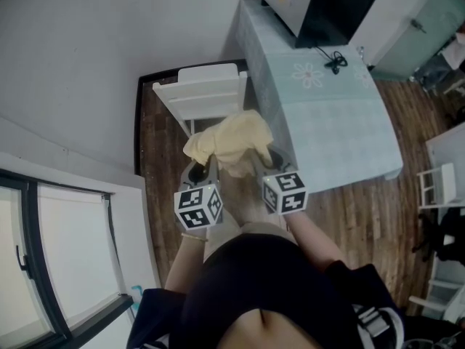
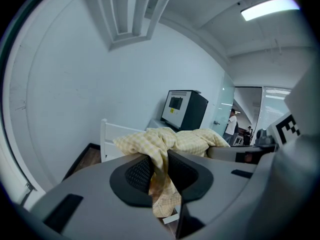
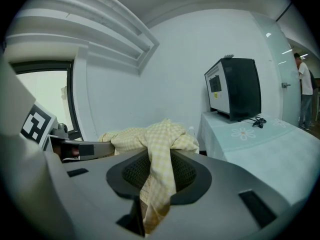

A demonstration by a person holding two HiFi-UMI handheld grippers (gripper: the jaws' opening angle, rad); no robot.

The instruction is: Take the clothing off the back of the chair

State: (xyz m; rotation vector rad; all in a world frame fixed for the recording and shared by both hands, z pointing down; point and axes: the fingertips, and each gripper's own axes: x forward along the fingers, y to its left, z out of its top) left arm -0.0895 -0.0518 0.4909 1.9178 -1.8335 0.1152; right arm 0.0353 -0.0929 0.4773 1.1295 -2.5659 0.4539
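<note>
A pale yellow checked garment (image 1: 229, 142) hangs bunched between my two grippers, lifted clear of the white chair (image 1: 203, 93) that stands just beyond it. My left gripper (image 1: 204, 167) is shut on the garment's left part (image 2: 159, 170), with cloth pinched between its black pads. My right gripper (image 1: 266, 163) is shut on the right part (image 3: 159, 176), a fold trailing down through the jaws. The left gripper view shows the chair back (image 2: 117, 136) behind the cloth, bare.
A table with a pale green cloth (image 1: 327, 115) stands right of the chair and carries a black and white box-like appliance (image 1: 320, 6). A white wall (image 1: 87, 64) and a window (image 1: 65, 253) lie to the left. A person (image 2: 232, 124) stands far off.
</note>
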